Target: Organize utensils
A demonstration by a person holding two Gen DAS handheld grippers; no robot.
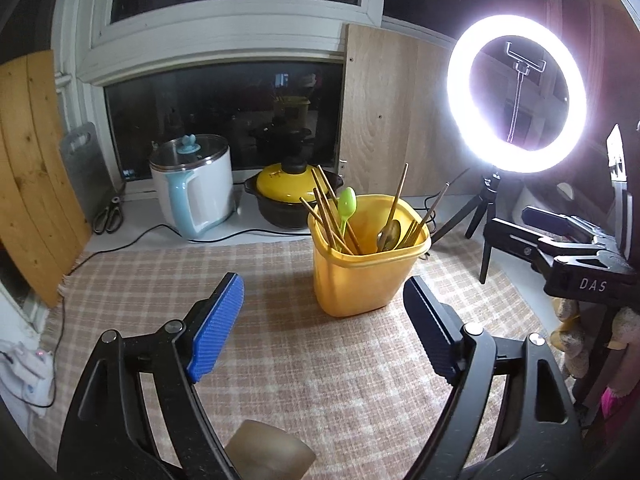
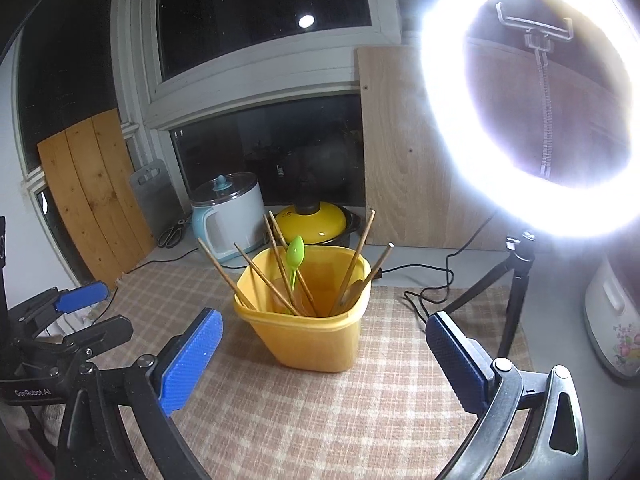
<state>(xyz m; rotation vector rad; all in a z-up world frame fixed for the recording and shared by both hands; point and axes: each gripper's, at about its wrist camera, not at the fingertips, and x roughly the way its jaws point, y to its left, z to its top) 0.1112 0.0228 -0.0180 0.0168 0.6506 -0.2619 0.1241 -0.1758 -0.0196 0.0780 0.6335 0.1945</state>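
Left gripper (image 1: 324, 332): jaws spread, empty | right gripper (image 2: 324, 360): jaws spread, empty | yellow container (image 2: 308, 332) with chopsticks (image 2: 264, 280), green spoon (image 2: 294, 260): just ahead of both.

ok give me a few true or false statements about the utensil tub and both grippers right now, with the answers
1. The green spoon stands inside the yellow tub. True.
2. The left gripper is shut on a chopstick. False: it is open and holds nothing.
3. The wooden chopsticks lie flat on the checked cloth. False: they lean upright in the tub.
4. The right gripper is open and empty. True.
5. The ring light is switched off. False: it glows brightly.
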